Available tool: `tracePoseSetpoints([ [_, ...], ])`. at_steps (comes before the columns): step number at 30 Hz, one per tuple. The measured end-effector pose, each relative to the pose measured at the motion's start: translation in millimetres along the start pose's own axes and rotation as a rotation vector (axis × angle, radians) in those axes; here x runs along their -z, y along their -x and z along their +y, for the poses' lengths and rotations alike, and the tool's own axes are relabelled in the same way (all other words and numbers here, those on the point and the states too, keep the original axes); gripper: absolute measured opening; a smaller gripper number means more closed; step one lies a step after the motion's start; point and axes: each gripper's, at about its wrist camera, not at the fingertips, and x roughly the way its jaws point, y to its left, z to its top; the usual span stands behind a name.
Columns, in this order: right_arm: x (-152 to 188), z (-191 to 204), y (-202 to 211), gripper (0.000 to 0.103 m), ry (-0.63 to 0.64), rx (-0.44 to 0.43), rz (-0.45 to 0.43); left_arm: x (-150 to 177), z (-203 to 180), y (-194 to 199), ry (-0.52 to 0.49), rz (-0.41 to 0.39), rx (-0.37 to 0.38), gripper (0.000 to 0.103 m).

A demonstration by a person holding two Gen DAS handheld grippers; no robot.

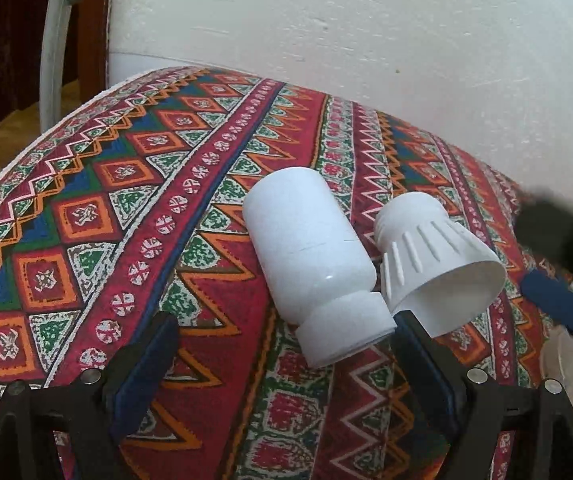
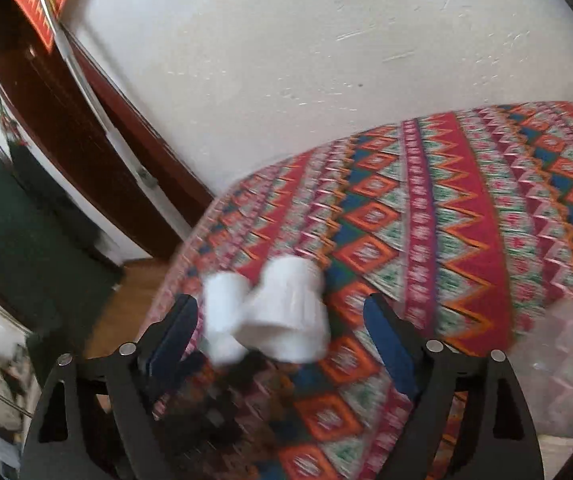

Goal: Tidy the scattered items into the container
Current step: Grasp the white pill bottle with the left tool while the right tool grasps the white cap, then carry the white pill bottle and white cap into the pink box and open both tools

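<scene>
Lying on its side on the table (image 1: 86,208), a white bottle (image 1: 310,256) rests on the bright patterned cloth. Its cap end points toward the left gripper (image 1: 286,344). Just beside it lies a white ribbed cup (image 1: 434,256), also on its side, with its open mouth turned toward the camera. The two white things touch or nearly touch near the bottle's neck. Both sit well away from the table's far edge, which meets a white wall (image 1: 366,40).

The left gripper is spread wide and holds nothing. Its right finger (image 1: 426,364) sits just in front of the cup's mouth, next to the bottle's cap. Its left finger lies well apart from both, over bare cloth.

The right gripper (image 2: 282,336) is also spread wide and empty. In its blurred view the bottle (image 2: 222,316) and the cup (image 2: 286,312) show between its two fingers, but whether they touch the fingers cannot be told. In the left view it shows as a dark blur at the right edge, near the cup.

A clear container (image 2: 566,364) sits at the table's right side, close to the right gripper. What is inside is too blurred to tell.
</scene>
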Motion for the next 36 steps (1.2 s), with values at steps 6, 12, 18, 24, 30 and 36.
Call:
tracePoseSetpoints([
  [6,7,4,-47,0.084,-0.006,0.042,0.093,-2,-1,-1,-0.002,0.004,-0.002,0.09],
  [12,13,-22,-33,0.061,-0.076,0.01,0.027,-1,3,2,0.0,0.007,0.024,0.094],
  [18,4,-44,-5,0.061,-0.163,-0.048,-0.052,-9,18,2,0.071,-0.004,0.079,0.094],
  [24,1,-39,3,0.061,-0.151,-0.079,-0.062,-10,33,3,0.135,-0.027,0.102,0.044],
  [30,3,-20,12,0.061,-0.108,-0.096,-0.081,-7,39,14,0.152,-0.058,0.115,0.044],
  [36,19,10,80,0.061,-0.095,-0.142,-0.132,-1,33,68,0.132,-0.164,0.065,0.044],
])
